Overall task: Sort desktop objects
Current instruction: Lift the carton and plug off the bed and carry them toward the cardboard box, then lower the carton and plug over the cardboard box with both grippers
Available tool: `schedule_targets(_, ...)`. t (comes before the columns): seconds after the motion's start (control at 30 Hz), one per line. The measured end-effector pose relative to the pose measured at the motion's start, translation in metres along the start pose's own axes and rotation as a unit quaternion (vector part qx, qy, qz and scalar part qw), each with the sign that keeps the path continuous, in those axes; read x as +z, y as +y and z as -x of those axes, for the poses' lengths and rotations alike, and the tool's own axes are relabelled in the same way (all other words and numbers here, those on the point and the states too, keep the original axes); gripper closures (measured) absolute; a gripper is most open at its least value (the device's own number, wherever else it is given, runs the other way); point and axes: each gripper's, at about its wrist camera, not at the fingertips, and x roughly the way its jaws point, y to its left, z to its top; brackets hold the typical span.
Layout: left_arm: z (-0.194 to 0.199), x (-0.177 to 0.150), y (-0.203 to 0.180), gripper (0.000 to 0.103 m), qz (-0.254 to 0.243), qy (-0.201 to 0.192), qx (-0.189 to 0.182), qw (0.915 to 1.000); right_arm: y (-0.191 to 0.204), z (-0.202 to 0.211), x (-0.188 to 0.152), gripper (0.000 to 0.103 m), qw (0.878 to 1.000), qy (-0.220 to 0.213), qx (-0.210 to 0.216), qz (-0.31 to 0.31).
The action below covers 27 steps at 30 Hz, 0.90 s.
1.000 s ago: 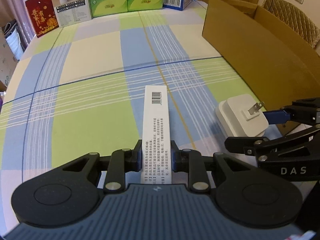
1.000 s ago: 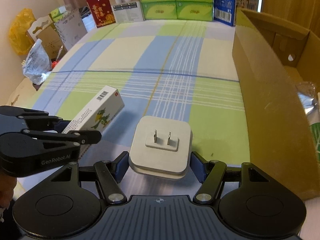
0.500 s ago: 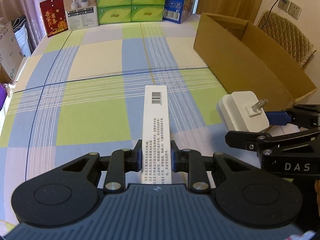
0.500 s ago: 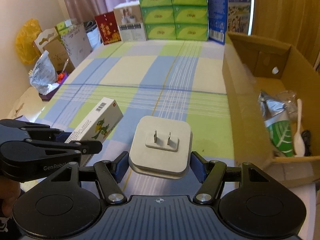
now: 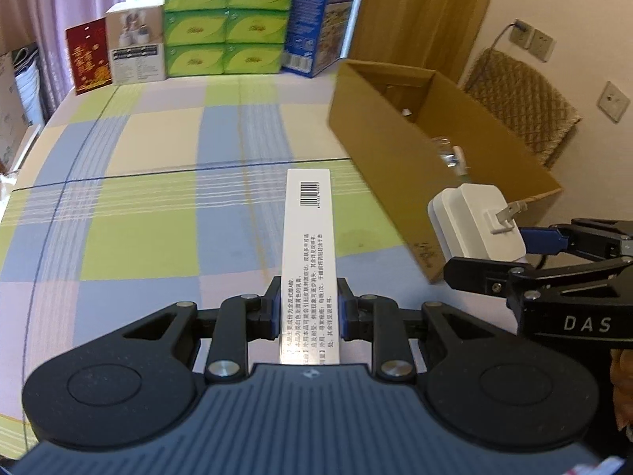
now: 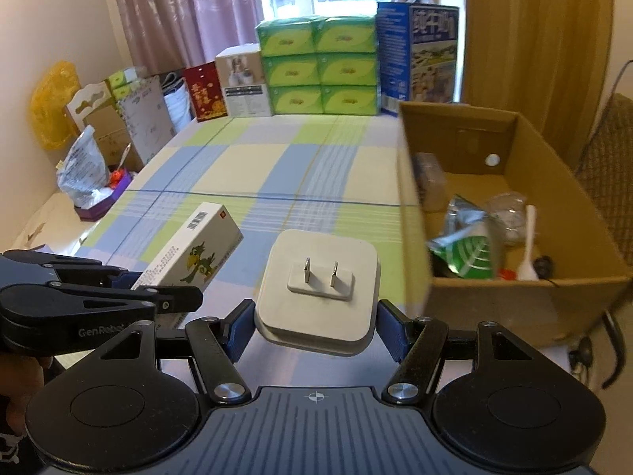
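Note:
My left gripper is shut on a long white carton with a barcode, held above the checked tablecloth. The right wrist view shows that carton with a green bird print, at the left, in the left gripper. My right gripper is shut on a white plug adapter, prongs facing up. In the left wrist view the adapter hangs near the near corner of an open cardboard box. The box lies to the right and holds a green packet, a white spoon and other items.
Green tissue packs, a blue carton, a red box and a white box line the table's far edge. Bags and cardboard crowd the floor at left. A woven chair stands behind the box.
Both grippers have risen with their loads, so the table sits lower and the box's inside has come into view. The grips are unchanged.

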Motion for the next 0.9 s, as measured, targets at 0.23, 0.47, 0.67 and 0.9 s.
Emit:
schedule_targets(0.23, 0.002, -0.001, -0.032, 0.082, -0.017, -0.003, -0.033, 0.9993, -0.024, 0.032, -0.01, 0.04, 0.999, -0.013, -0.029, -0.014)
schedule_targets(0.47, 0.004, 0.004, -0.057, 0.082, -0.025, -0.006, -0.056, 0.9981, -0.056, 0.052, -0.018, 0.04, 0.997, -0.024, -0.058, -0.032)
schedule_targets(0.67, 0.008, 0.009, -0.073, 0.082, -0.026, -0.009, -0.064, 0.9976, -0.081, 0.065, -0.023, 0.04, 0.995, -0.036, -0.08, -0.051)
schedule_targets(0.9, 0.004, 0.01, -0.097, 0.082, -0.035, -0.002, -0.078, 0.9963, -0.106, 0.077, -0.032, 0.04, 0.992, -0.043, -0.096, -0.067)
